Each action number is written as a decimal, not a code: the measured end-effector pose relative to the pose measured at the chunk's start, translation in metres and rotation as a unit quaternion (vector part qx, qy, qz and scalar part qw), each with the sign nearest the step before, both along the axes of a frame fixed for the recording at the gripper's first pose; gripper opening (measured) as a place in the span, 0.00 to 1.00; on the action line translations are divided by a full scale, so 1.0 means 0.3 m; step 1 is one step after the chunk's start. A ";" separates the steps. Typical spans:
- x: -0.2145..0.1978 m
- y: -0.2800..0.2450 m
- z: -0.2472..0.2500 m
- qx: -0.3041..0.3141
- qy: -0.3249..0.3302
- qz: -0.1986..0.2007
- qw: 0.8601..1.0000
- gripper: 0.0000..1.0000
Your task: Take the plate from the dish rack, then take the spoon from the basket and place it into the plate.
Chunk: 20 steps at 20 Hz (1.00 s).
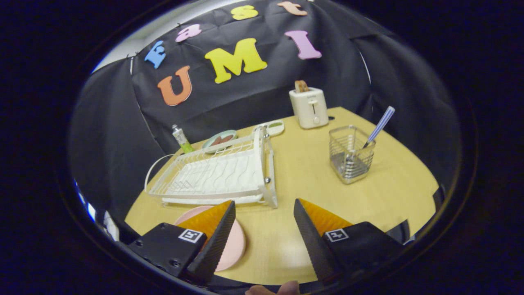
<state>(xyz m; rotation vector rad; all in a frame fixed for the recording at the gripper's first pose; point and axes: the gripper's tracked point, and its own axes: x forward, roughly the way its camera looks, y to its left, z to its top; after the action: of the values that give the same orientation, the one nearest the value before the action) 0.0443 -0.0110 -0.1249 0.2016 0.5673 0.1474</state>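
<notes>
A pink plate (235,246) lies flat on the wooden table (294,176), mostly hidden under my left finger (217,237). My gripper (265,207) hovers above the table, open, with only bare tabletop between its fingers. Just beyond the fingers stands the white dish rack (221,174), with nothing in it. Farther off to the right of the rack is a wire basket (351,155), and a spoon (378,129) with a striped blue handle leans out of it.
A white toaster (309,107) with a slice of toast stands at the back of the table. Behind the rack are a small plate with food (220,140), a white dish (274,128) and a small bottle (182,140). A fingertip (286,289) shows beneath the gripper.
</notes>
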 end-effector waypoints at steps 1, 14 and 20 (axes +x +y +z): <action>0.008 -0.046 0.021 -0.022 -0.027 -0.016 0.999 0.95; 0.261 -0.475 0.000 -0.078 -0.117 -0.100 0.985 0.98; 0.403 -0.584 -0.079 -0.022 -0.080 -0.111 0.990 0.98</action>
<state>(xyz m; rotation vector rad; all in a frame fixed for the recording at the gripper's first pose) 0.1651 -0.1862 -0.1485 0.2066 0.3842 -0.0651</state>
